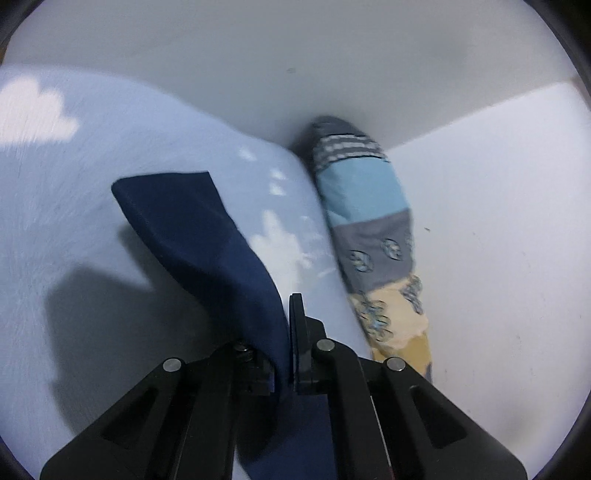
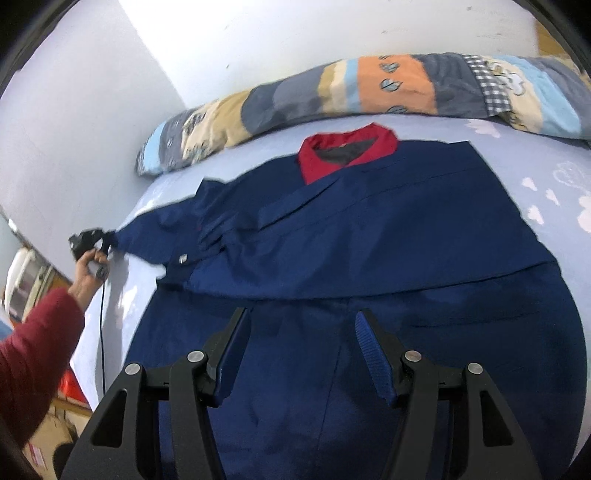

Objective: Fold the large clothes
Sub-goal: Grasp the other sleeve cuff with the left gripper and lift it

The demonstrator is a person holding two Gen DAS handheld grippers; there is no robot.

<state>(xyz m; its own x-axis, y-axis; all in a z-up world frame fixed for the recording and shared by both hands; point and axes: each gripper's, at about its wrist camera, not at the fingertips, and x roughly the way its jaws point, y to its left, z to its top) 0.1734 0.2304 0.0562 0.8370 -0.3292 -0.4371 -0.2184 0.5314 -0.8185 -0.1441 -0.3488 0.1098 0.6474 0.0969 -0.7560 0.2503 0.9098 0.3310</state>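
A large navy blue garment [image 2: 369,236] with a red collar [image 2: 347,151] lies spread on a light blue bed sheet [image 2: 554,177]. My left gripper [image 1: 288,332] is shut on the end of its sleeve [image 1: 207,236], which stands up from the jaws. In the right wrist view the left gripper [image 2: 92,240] holds that sleeve end out at the bed's left side. My right gripper [image 2: 301,332] is open and empty, hovering over the garment's lower part.
A patchwork bolster pillow [image 2: 351,92] lies along the head of the bed against the white wall [image 2: 295,33]; it also shows in the left wrist view [image 1: 369,221]. A cable [image 2: 102,332] hangs from the left gripper. Clutter sits on the floor at left.
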